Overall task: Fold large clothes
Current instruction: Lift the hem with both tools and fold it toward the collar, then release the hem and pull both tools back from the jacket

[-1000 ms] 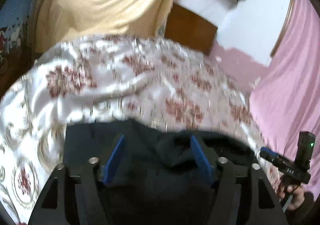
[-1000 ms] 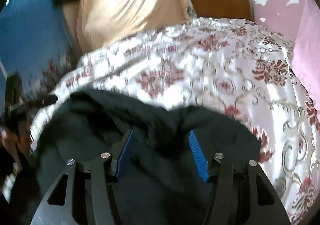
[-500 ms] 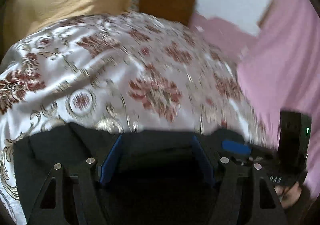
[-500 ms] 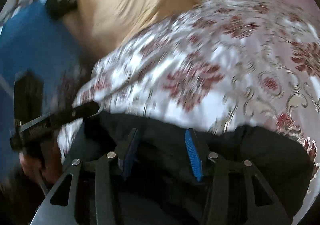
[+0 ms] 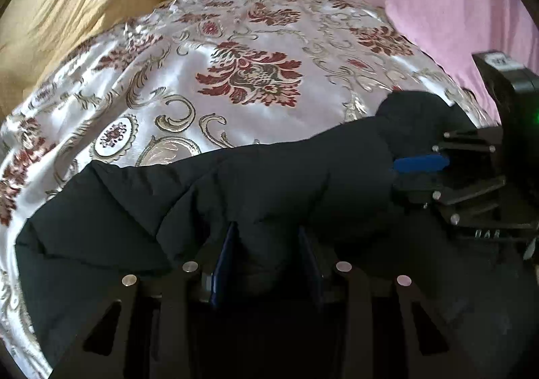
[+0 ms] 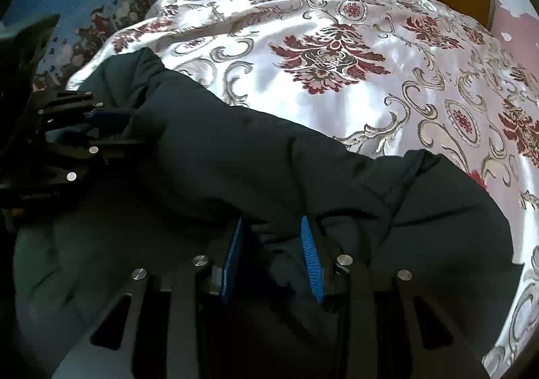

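The bulky black quilted padded jacket (image 5: 256, 190) lies across the near edge of the bed's white satin floral bedspread (image 5: 242, 75), each tool, left tool (image 5: 269, 257) and right tool (image 6: 274, 254), clamped on a bunched ridge; soft, puffy and likely slippery, it wants seam-edge grips.

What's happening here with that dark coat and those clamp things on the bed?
A person is folding a dark padded jacket on a bed covered with a floral satin bedspread. They hold a two-finger clamp in each hand. The left gripper has a bunch of the jacket pinched between its blue pads, and the right gripper grips another bunch of the same edge. Both sit close together, side by side, with the jacket heaped in front of them rather than laid flat.
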`<act>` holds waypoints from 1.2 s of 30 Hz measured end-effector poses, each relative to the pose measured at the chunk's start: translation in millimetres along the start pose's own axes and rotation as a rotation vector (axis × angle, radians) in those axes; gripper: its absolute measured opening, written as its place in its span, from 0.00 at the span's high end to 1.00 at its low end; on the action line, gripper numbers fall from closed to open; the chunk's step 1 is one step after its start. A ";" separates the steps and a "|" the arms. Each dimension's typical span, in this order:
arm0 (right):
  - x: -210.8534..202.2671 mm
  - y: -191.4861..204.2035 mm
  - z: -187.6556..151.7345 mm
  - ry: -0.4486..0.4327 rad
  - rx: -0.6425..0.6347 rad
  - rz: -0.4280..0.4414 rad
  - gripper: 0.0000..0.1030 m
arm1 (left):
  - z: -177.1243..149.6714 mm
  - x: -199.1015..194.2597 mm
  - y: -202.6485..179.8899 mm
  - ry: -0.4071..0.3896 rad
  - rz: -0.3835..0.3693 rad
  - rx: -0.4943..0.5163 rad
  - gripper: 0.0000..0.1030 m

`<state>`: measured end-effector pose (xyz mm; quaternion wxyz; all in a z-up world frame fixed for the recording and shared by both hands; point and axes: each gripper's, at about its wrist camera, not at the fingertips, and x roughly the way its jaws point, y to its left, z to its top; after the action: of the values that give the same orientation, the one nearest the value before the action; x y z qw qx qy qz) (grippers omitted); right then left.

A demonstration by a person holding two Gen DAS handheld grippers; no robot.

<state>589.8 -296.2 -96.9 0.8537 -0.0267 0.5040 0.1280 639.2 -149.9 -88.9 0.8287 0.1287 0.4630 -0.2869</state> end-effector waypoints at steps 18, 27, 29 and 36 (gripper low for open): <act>-33.7 -4.4 -25.0 -0.258 0.092 -0.008 0.52 | -22.4 -37.4 -2.0 -0.186 0.068 -0.085 0.38; -82.6 0.3 -48.8 -0.287 0.187 -0.047 0.47 | -40.2 -82.8 -5.7 -0.137 0.142 -0.268 0.26; -93.6 3.8 -55.9 -0.303 0.200 -0.054 0.42 | -46.9 -101.4 -10.7 -0.151 0.157 -0.282 0.25; -157.6 23.1 -80.6 -0.377 0.207 -0.066 0.21 | -72.2 -170.4 -34.8 -0.258 0.208 -0.318 0.06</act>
<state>443.0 -318.1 2.2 0.9349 0.0693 0.3446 0.0502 499.2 -82.4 17.5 0.9161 0.0060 0.3767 -0.1374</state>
